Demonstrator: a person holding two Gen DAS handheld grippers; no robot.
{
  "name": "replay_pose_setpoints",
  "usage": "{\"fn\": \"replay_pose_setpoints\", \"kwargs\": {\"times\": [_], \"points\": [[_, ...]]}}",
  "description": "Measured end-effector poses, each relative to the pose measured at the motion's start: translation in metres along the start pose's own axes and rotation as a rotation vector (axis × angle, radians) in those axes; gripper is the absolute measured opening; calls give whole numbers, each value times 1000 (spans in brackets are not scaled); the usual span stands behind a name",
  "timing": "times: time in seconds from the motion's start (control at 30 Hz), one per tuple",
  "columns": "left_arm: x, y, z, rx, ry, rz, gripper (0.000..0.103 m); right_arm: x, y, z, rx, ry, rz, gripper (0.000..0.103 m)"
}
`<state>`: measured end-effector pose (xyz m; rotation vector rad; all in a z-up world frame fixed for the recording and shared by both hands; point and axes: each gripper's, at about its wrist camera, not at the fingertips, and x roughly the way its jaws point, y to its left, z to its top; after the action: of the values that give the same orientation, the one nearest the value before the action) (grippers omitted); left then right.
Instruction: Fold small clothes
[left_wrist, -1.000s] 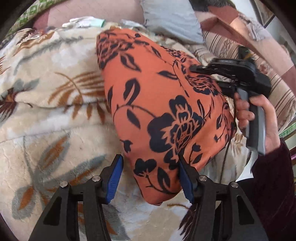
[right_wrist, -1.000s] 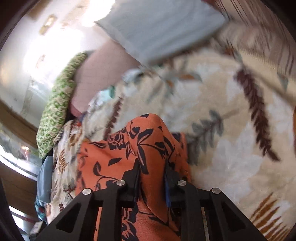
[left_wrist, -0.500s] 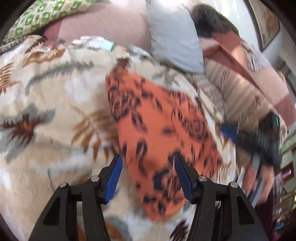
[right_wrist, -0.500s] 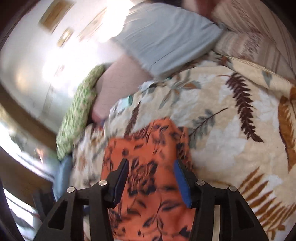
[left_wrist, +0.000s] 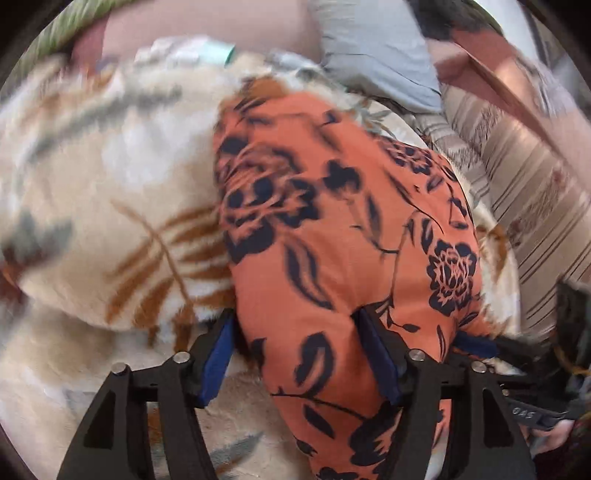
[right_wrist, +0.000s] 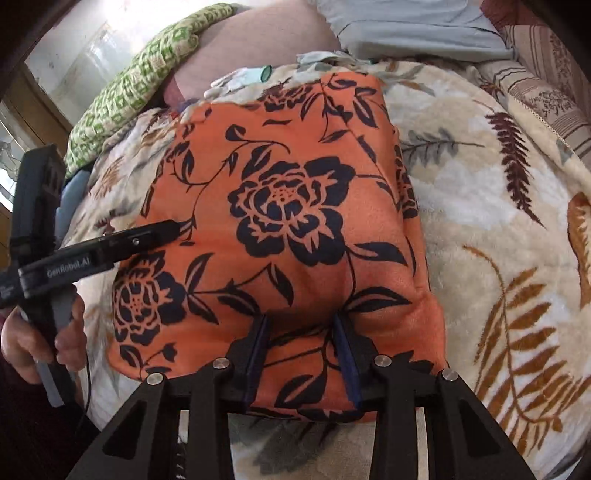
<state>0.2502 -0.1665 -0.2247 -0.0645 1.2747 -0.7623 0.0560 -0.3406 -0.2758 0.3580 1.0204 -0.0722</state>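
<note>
On the leaf-print blanket (right_wrist: 491, 206) lies the folded orange garment (right_wrist: 280, 221) — left gripper (left_wrist: 295, 354) opening astride its near edge, right gripper (right_wrist: 300, 354) closing over its near hem — next fold needs both gripping that edge.

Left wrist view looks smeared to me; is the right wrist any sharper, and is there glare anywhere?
Left wrist view: motion blur smears the leaf-print blanket and softens the orange floral garment; the left gripper stays crisp. Right wrist view: sharp across the garment, with a washed-out bright window top left; fisheye bending at the edges in both.
</note>
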Motion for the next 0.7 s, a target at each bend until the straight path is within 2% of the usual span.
{"fn": "replay_pose_setpoints", "kwargs": {"times": [0.03,0.1,0.2,0.3,0.37,0.43,0.5,0.57,0.7], "points": [[0,6,2,-30,9,-26,72,-1,-5,-1,34,3,22,40],[-9,11,7,-63,-28,-50,70,-4,-9,-1,58,9,45,40],[-33,13,21,-69,-163,-64,70,-9,1,1,-3,9,2,39],[-43,17,44,-105,-208,-126,70,-28,18,6,-57,-98,33,41],[-35,11,61,-83,-178,-55,70,-31,37,8,-119,-131,98,41],[-17,5,78,-49,-127,1,70,-22,58,9,-165,-123,168,41],[4,2,88,-29,-64,54,70,-14,79,7,-240,-131,157,41],[18,3,95,-19,-41,95,70,-5,94,4,-293,-114,139,41],[36,14,103,-24,-18,140,72,7,94,-1,-296,-52,169,42]]}}
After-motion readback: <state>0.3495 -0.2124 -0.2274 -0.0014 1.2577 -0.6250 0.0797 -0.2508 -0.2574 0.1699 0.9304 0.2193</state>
